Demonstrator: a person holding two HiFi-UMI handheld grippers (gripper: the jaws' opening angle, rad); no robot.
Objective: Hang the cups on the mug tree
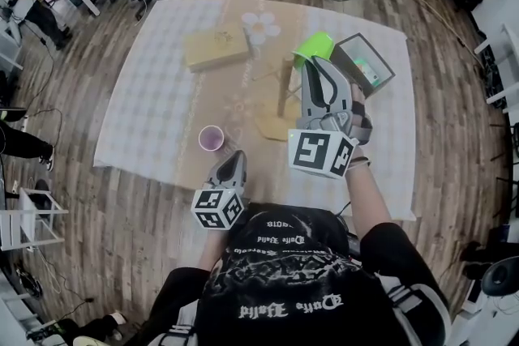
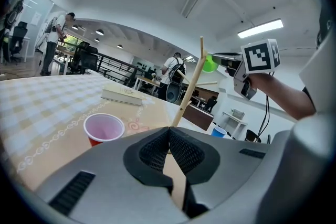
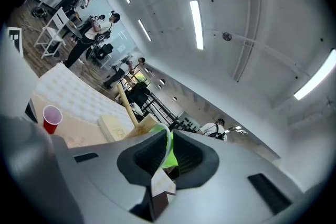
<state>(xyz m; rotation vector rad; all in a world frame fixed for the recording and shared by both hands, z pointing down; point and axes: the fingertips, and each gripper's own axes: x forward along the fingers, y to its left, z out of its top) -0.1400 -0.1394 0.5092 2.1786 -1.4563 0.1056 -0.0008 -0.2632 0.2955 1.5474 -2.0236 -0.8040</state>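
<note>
A wooden mug tree (image 1: 282, 97) stands on its round base mid-table; its pole (image 2: 191, 86) also shows in the left gripper view. My right gripper (image 1: 315, 65) is held above the table just right of the pole, shut on the rim of a green cup (image 1: 312, 44), whose wall sits between the pads (image 3: 168, 152). A red cup (image 1: 212, 138) with a pale inside stands upright on the cloth, left of the tree's base. My left gripper (image 1: 237, 156) hovers near the table's front edge, just behind that cup (image 2: 103, 128), shut and empty.
A tan book (image 1: 215, 46) lies at the back left of the cloth, with a white flower shape (image 1: 260, 27) beside it. An open box (image 1: 362, 65) with a green lining sits right of the tree. People and office furniture surround the table.
</note>
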